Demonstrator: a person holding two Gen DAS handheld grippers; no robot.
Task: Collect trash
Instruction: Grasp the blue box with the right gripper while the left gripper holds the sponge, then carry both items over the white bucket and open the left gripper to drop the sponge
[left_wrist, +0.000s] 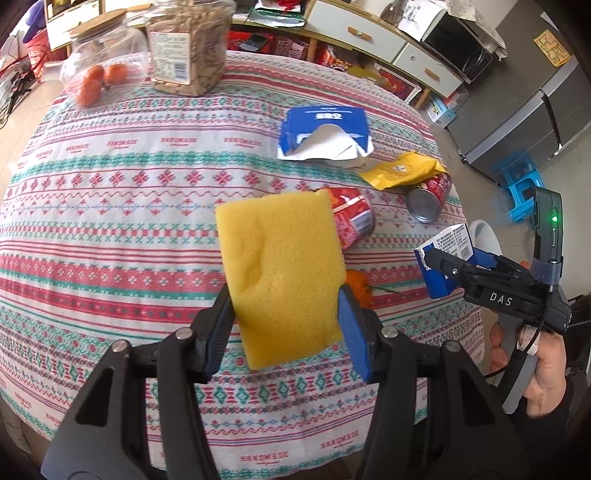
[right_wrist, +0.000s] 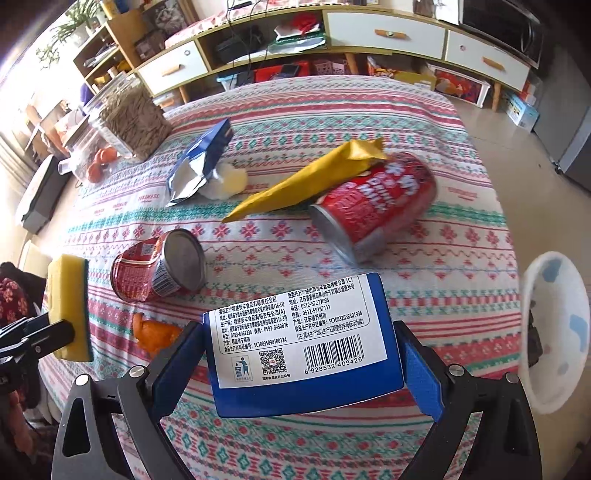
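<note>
Over the table (right_wrist: 461, 236), the right gripper (right_wrist: 303, 354) clamps a blue carton (right_wrist: 295, 332).

Blue carton (right_wrist: 303, 343) in right claw (right_wrist: 303, 354) above patterned tablecloth (right_wrist: 443, 258)

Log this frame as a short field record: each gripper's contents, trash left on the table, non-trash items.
left gripper: shut on yellow sponge
right gripper: shut on blue carton
trash on tablecloth: two red cans, yellow wrapper, torn blue pack, orange peel
not trash: seed jar, jar of oranges
</note>
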